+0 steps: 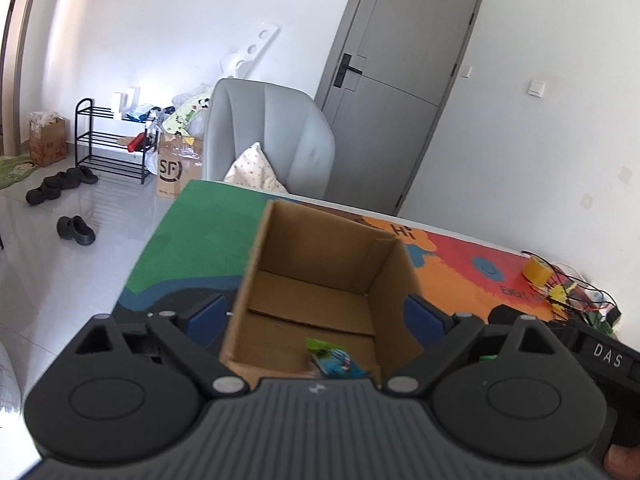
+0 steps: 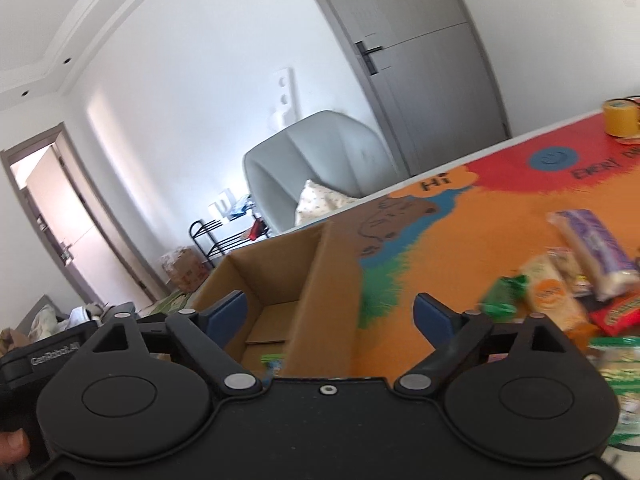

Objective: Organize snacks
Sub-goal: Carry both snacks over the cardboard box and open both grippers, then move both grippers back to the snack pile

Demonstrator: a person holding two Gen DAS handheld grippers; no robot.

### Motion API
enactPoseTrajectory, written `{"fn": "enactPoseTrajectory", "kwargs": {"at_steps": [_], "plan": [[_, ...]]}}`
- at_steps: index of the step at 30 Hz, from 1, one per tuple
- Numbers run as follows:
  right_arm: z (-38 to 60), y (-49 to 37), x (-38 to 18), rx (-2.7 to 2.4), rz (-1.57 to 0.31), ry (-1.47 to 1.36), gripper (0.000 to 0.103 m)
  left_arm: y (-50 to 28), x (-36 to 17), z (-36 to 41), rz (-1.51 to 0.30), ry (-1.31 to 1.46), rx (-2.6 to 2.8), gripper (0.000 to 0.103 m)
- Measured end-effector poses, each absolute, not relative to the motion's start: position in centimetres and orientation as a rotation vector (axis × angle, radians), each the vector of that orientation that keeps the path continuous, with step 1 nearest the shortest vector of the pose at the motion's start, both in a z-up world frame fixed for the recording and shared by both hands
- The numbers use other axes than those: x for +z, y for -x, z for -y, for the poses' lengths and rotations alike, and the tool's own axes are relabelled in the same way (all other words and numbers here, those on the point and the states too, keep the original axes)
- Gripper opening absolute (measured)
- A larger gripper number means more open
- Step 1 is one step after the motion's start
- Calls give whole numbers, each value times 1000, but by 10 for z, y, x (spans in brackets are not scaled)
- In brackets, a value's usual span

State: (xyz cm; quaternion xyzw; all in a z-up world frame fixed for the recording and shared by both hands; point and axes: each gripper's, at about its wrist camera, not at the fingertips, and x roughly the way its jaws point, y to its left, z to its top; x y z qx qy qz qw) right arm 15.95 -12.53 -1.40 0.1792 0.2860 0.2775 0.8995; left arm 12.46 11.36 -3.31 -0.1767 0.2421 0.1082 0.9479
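Poised over an open cardboard box (image 1: pixel 320 280) on a brightly painted table mat (image 1: pixel 192 240): left gripper (image 1: pixel 320 312), tipped downward, blue-padded fingers (image 1: pixel 206 316) spread wide, one to either side of the box, clamped on nothing. On the box floor, near the front wall, a single green-and-blue snack packet (image 1: pixel 334 358), partly hidden behind the gripper body. Level with the box's right wall in the right wrist view, right gripper (image 2: pixel 330 314), canted so the room leans — likewise parted, left finger (image 2: pixel 228 312) in front of the box opening, right finger (image 2: pixel 430 314) over orange mat, empty between. Seen again from this side, the cardboard box (image 2: pixel 320 280) and a sliver of the packet (image 2: pixel 272 360) inside it. Heaped on the mat to the right of the box, well apart from it, the unsorted snacks: a long purple-and-white roll (image 2: pixel 592 252), a pale pack with an orange disc (image 2: pixel 550 292), a crumpled green wrapper (image 2: pixel 502 296), a red bar (image 2: pixel 618 314) — all blurred, labels unreadable. Beyond them near the mat's far edge, a yellow cup-like object (image 2: pixel 618 118). Behind the table, a grey armchair (image 1: pixel 272 132) with a patterned cushion (image 1: pixel 256 168).
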Motion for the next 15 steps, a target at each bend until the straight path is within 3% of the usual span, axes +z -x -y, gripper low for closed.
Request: {"fn": "enactPoseTrajectory", "kwargs": {"at_steps": [7,15], "plan": [[165,-146,-18,498,-586,-397,103,-120,-29,-86,-490,355,169,95],[202,-129,-17,449,-575,-414,103,-117,-24,-54,-484,337,109,96]]}}
